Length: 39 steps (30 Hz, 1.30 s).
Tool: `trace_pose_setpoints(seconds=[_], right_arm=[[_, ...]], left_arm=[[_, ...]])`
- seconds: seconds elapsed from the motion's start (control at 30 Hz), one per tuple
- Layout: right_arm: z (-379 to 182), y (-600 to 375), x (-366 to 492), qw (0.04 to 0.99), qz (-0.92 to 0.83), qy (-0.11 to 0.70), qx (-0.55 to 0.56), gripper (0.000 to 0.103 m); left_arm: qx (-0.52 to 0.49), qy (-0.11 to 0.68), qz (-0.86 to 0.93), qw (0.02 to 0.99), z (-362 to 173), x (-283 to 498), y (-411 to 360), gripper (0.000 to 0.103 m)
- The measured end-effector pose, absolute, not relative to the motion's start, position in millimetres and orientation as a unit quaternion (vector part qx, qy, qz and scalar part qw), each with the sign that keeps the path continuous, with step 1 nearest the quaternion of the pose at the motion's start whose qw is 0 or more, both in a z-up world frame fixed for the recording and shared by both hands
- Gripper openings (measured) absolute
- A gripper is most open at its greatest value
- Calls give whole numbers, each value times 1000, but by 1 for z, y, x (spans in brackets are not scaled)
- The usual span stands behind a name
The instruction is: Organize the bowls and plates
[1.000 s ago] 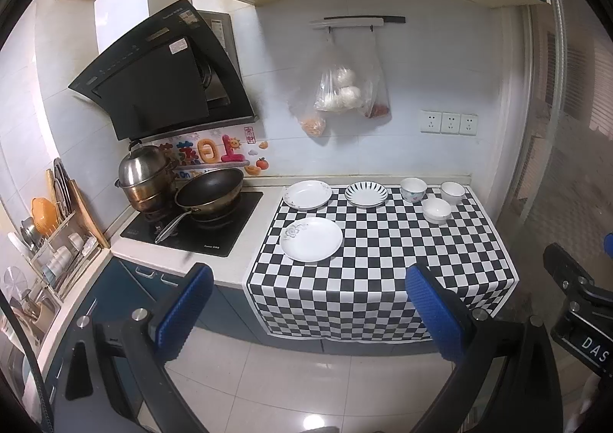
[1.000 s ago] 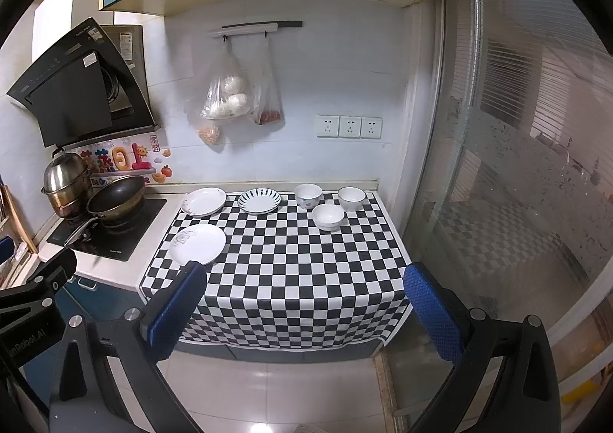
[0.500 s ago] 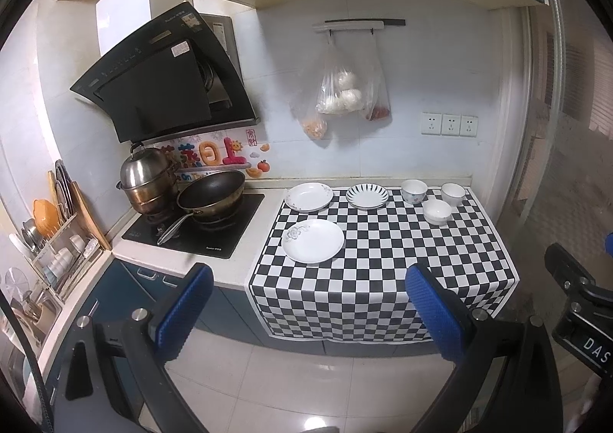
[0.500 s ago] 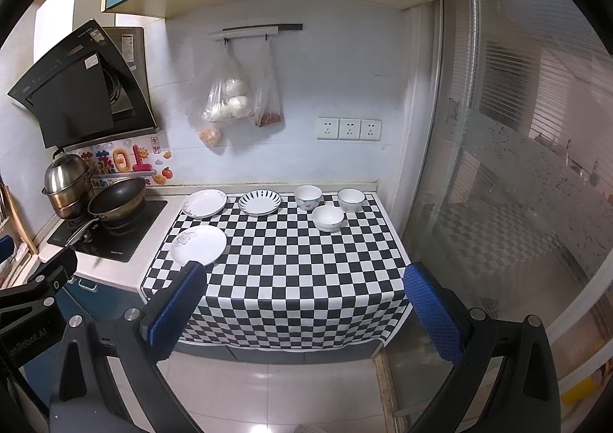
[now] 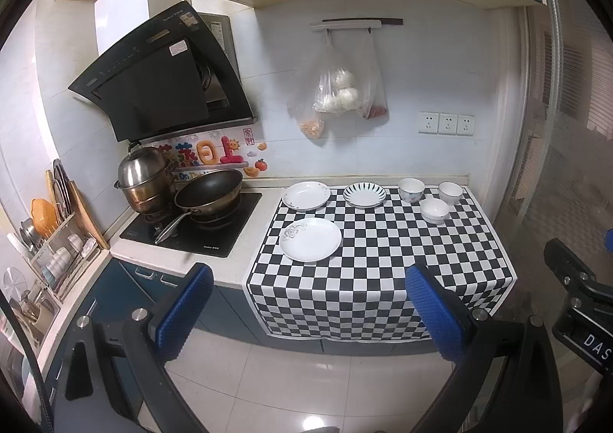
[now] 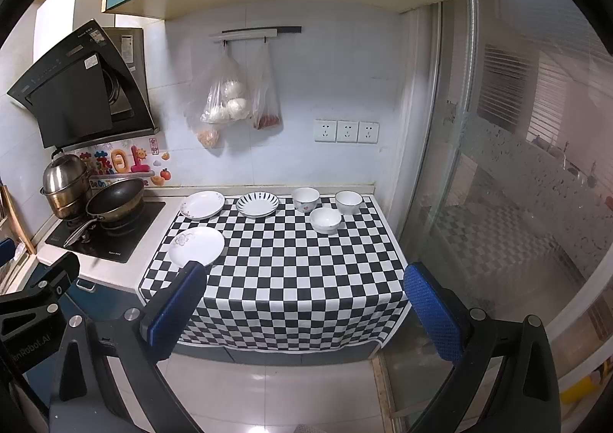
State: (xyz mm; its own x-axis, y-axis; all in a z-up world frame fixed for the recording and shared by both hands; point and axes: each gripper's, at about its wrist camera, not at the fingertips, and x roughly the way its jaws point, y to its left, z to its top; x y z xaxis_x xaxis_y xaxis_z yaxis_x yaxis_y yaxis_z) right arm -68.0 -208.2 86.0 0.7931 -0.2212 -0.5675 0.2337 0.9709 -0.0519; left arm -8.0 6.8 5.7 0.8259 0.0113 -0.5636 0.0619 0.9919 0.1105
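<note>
Blue-padded fingers (image 5: 191, 303) of the left gripper (image 5: 310, 312) stand spread wide with nothing between them, held off the counter above the pale floor tiles; the right gripper (image 6: 302, 308) has its blue pads (image 6: 425, 303) just as far apart and equally empty.

Beyond both lies the black-and-white checkered cloth (image 5: 383, 260), draped over the counter front. To its left sits the black cooktop (image 5: 199, 228), carrying a dark frying pan (image 5: 208, 193) with a steel handle and a stacked stainless steamer pot (image 5: 143, 178) behind it. On the wall hang 2 clear plastic bags (image 5: 337, 92) of food.

On the cloth, the biggest dish is the plain white plate with a grey flower print (image 5: 310, 239), nearest the front on the left side. Behind it, at the back left corner, lies a white plate with small floral marks (image 5: 305, 195); just right of that, a white plate with dark radial stripes (image 5: 364, 195). Further right stand 3 small white bowls: a flowered bowl (image 5: 411, 189), a plain bowl (image 5: 450, 192) at the back right, and a low bowl (image 5: 433, 209) in front, between them. All dishes sit apart from each other.
</note>
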Motion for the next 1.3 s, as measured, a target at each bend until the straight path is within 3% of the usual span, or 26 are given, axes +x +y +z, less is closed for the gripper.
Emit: trace_pose_setpoints(seconds=[0.7,1.3], right_arm=[[59,-206,-29,951,-116,286,38,103],[-57,-145,205,919,-65,386,35,103]], left_arm=[[59,277,2,959,-14,38,41,103],[61,327,47,942,-98,231,88,103]])
